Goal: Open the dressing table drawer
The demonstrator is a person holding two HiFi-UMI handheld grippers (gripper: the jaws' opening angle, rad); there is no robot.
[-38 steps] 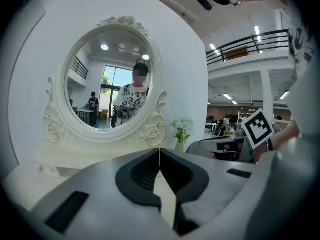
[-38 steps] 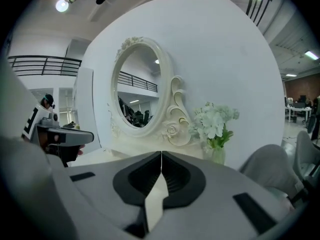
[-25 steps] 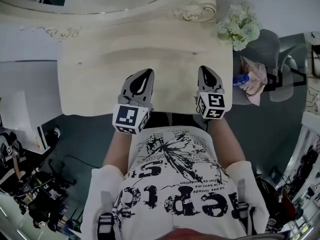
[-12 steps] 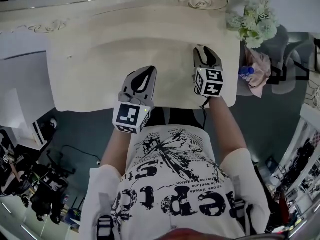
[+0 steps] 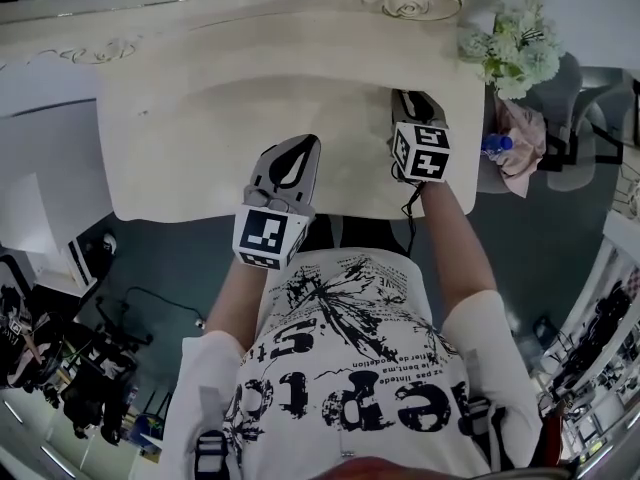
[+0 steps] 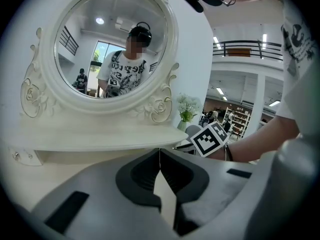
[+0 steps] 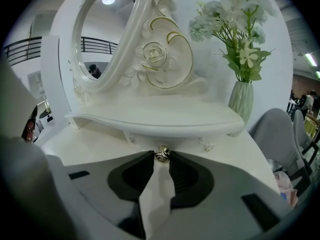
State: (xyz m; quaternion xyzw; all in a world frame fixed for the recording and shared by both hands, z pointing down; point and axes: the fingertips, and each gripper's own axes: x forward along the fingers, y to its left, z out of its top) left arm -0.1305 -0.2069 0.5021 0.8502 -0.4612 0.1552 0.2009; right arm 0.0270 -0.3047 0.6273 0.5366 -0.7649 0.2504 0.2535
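Since a sec ago the right gripper (image 5: pixel 408 96) has gone fwd across the tabletop (image 5: pixel 180 158), from lower centre of the head view up to just right of centre, close under the raised shelf (image 5: pixel 300 48). The left gripper (image 5: pixel 299 142) has barely shifted & sits lower, left of centre, near the table's front edge. In the right gripper view I see the jaw tips pinched on a small gold knob (image 7: pixel 161 154), one tip each side, at frame centre. That knob is on the drawer front (image 7: pixel 182 143), a narrow white panel tucked right under the shelf, w/ a carved bit either side. Can't tell if the drawer has come out at all. In the left gripper view the jaws are together, tips meeting at centre, nothing btw them. It points toward the oval mirror (image 6: pixel 112 44) in the upper left of that frame, w/ the person's reflection in it, & the right gripper's marker cube (image 6: pixel 210 139) shows right of centre. On the shelf's right end, upper right in the right gripper view, a ribbed pale green vase (image 7: pixel 240 104) holds white flowers (image 7: pixel 235 14). A grey chair (image 5: pixel 560 108) is at the right edge of the head view, beside the table, w/ a pinkish cloth (image 5: pixel 515 153) on it.
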